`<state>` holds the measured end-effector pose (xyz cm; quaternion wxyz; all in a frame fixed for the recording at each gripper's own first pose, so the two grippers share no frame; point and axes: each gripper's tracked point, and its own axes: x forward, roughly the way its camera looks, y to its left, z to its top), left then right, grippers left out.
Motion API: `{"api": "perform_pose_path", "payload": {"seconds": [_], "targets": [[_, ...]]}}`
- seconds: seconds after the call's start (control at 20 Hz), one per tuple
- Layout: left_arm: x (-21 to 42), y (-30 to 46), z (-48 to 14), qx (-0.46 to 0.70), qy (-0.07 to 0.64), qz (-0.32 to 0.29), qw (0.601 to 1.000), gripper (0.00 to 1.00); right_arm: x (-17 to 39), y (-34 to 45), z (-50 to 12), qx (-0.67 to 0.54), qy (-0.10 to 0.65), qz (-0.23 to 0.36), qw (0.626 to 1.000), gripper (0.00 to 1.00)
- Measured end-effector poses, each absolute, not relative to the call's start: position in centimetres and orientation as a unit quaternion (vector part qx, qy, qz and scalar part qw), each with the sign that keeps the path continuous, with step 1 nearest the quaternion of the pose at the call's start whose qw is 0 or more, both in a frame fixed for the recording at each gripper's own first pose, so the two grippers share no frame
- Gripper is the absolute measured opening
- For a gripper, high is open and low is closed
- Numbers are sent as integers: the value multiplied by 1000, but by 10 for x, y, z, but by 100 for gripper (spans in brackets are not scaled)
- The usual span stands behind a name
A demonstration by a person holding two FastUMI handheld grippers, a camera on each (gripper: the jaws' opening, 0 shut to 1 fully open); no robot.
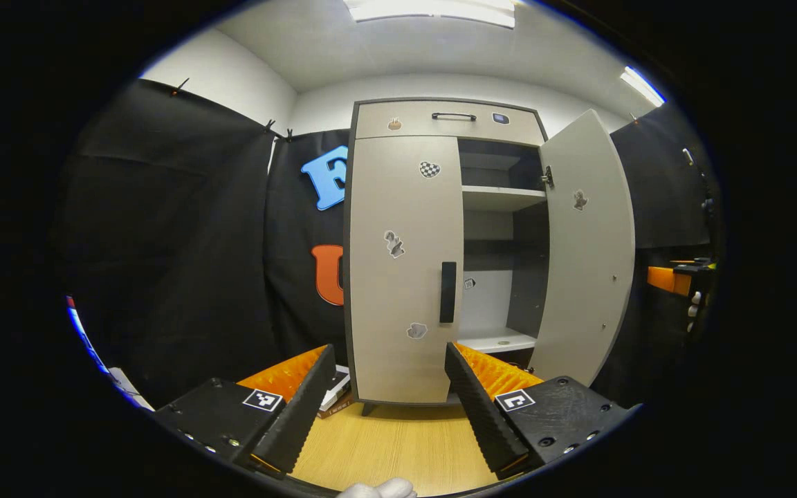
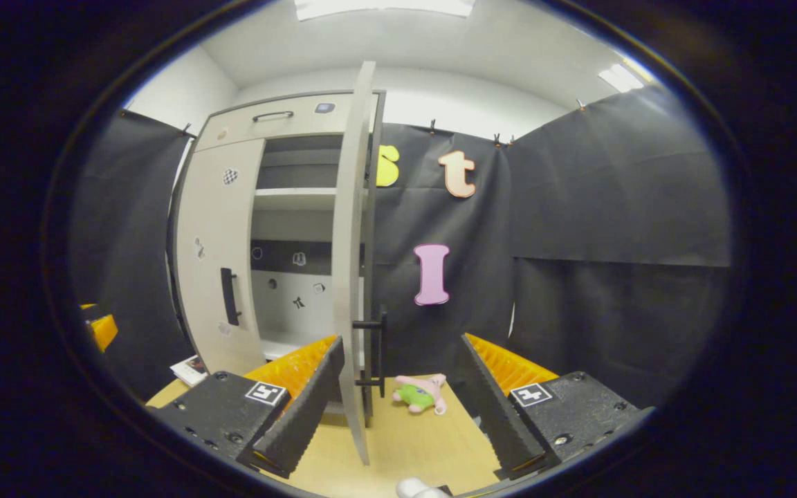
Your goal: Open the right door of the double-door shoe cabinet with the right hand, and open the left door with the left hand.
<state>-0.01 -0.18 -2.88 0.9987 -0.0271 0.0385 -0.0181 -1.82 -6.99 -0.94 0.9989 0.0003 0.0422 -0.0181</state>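
The grey shoe cabinet (image 1: pixel 440 119) stands ahead on the wooden floor. Its left door (image 1: pixel 402 270) is closed, with a dark vertical handle (image 1: pixel 447 292). Its right door (image 1: pixel 589 242) is swung wide, showing the shelves (image 1: pixel 499 198). My left gripper (image 1: pixel 390 408) is open, a short way in front of the left door, with nothing between its fingers. In the right gripper view the right door (image 2: pixel 353 249) is seen edge-on, its handle (image 2: pixel 376 353) just ahead between the fingers. My right gripper (image 2: pixel 398 408) is open and apart from that handle.
A small pink and green plush toy (image 2: pixel 420 393) lies on the floor by the open door. Books (image 1: pixel 337 395) lie at the cabinet's left foot. A top drawer (image 1: pixel 450 117) has a dark handle. Black cloth walls close in on both sides.
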Motion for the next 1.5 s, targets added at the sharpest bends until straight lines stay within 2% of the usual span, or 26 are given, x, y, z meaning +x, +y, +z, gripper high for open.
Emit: {"api": "perform_pose_path", "payload": {"seconds": [0.4, 0.8, 1.25, 1.5], "targets": [[29, -9, -51, -22, 54, -41, 997, 96, -50, -10, -38, 15, 37, 12, 999, 100], [94, -40, -49, -20, 47, -46, 998, 96, -47, 22, -52, 24, 62, 63, 996, 100], [186, -80, -36, -10, 14, -68, 998, 95, -43, 12, -52, 23, 62, 52, 996, 100], [229, -102, -43, -15, 27, -85, 996, 95, -39, 0, -53, 16, 65, 28, 997, 100]]}}
